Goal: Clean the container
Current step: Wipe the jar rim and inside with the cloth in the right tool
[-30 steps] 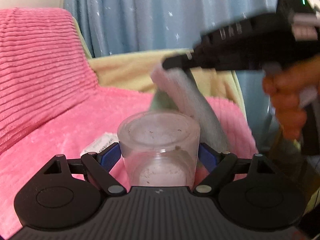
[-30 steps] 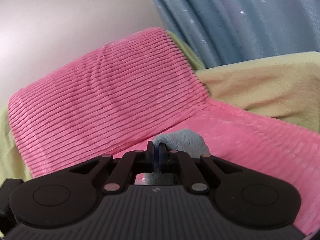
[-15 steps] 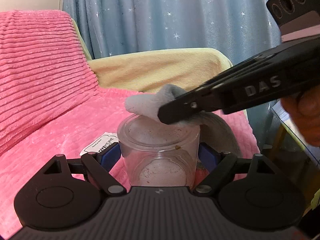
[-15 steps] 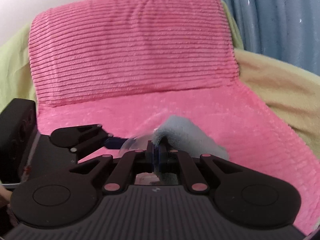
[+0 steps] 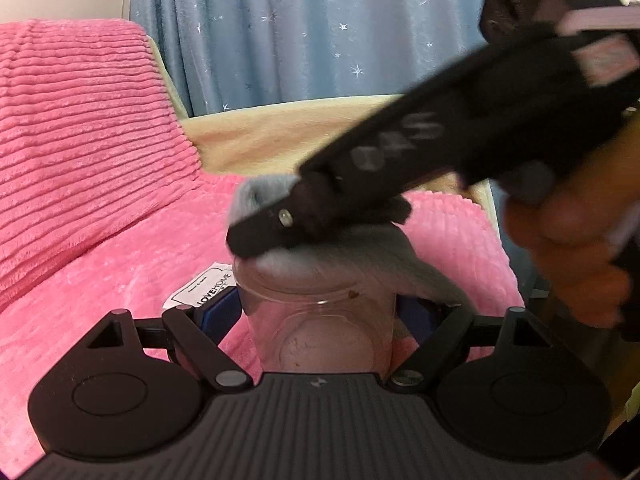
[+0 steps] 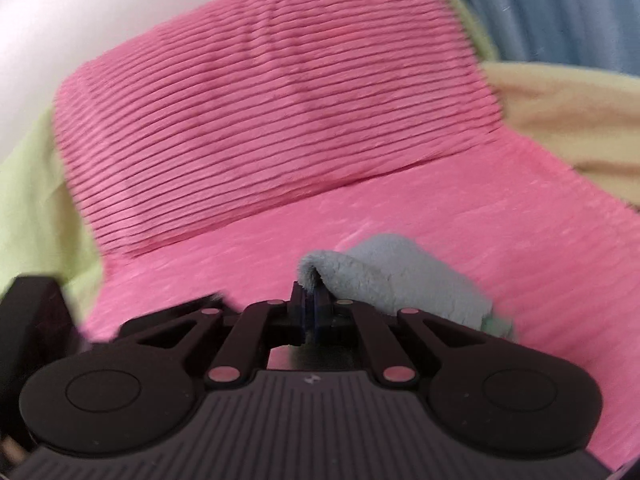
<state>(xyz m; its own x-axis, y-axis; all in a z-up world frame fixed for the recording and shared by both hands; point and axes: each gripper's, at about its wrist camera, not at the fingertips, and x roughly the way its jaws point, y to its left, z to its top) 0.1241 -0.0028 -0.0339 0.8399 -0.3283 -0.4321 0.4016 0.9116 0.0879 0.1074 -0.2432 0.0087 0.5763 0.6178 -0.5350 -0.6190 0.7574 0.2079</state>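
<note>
Holding the clear plastic container (image 5: 320, 320) between the blue pads of your left gripper (image 5: 318, 312), you have it clamped at its sides, just above the pink blanket (image 5: 120, 248), with a white label (image 5: 202, 294) showing beside it. Your right gripper (image 6: 308, 308) is pinched closed on a fold of the grey cloth (image 6: 400, 280), and in the left wrist view that cloth (image 5: 360, 248) lies across the container's open mouth, touching the rim, with a tail hanging down the far right side. Judging from this, you are in the wiping itself, working at the rim or just entering the mouth. It is not clean yet: a small brown speck clings near the rim on the right, another sits low on the wall, and the bottom looks smudged and cloudy. How much of the inside has been reached I cannot tell, since the cloth covers the opening and the right gripper is blurred. What is left, as I read it, is the inner wall and the floor of the container. The container stands about upright, its long axis running from base to mouth, the mouth pointing up and slightly away from the left wrist camera, toward the cloth. Your right hand (image 5: 568, 248) grips the handle at the right edge.
</note>
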